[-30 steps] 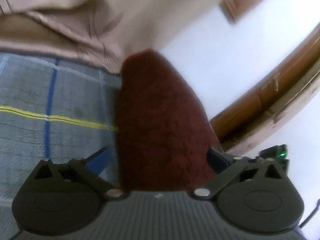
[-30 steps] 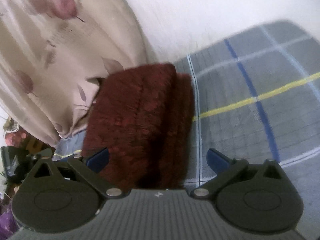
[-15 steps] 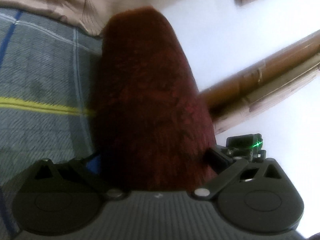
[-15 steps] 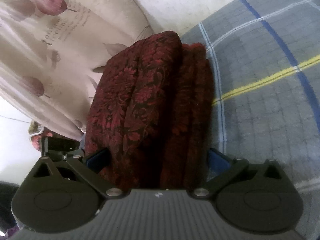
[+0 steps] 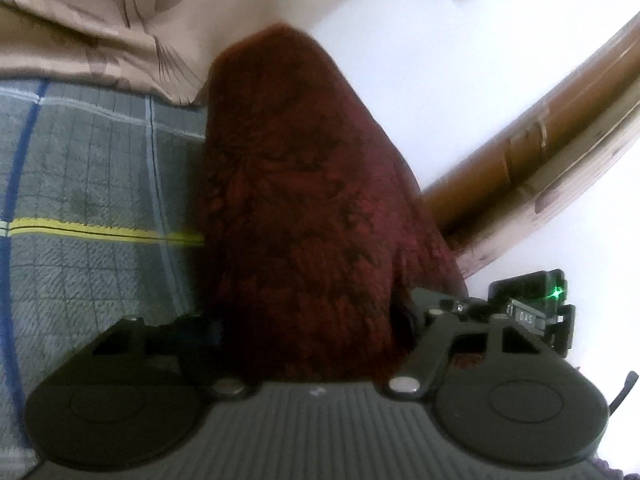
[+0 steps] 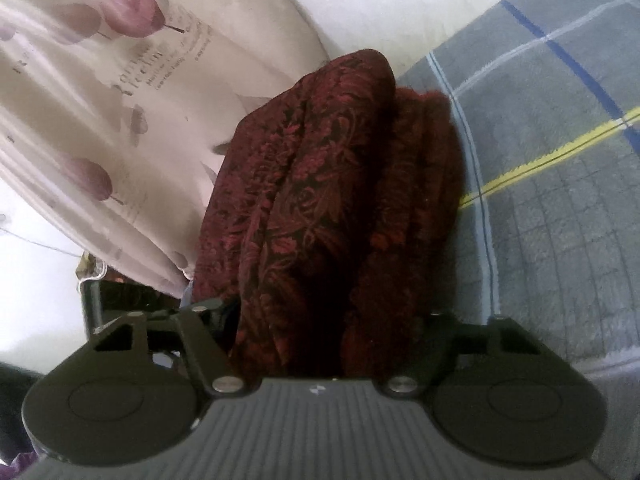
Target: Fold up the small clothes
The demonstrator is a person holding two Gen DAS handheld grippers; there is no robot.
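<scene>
I read this as the gripping step before a fold or a lift: both claws are taking hold of the dark red, floral-patterned folded cloth (image 6: 320,208), which lies in a thick bundle on the grey checked blanket with blue and yellow stripes (image 6: 560,208), close against the pale floral curtain (image 6: 120,120) behind it. My right gripper (image 6: 324,320) has the bundle's near end between its jaws, and they are closing; the fabric bulges against both sides, though I cannot tell whether the pads press it firmly yet. My left gripper (image 5: 312,328) comes at the same cloth (image 5: 304,200) from the opposite end, its jaws likewise closing with the cloth filling the gap between them; the left side finger is lost in shadow and blur, so how firmly it bites I cannot say. A wooden rail (image 5: 520,184) runs just beyond the cloth in the left view. Next, I judge, I need both grips to seat evenly through all layers before raising anything, or the inner folds may slip out.
</scene>
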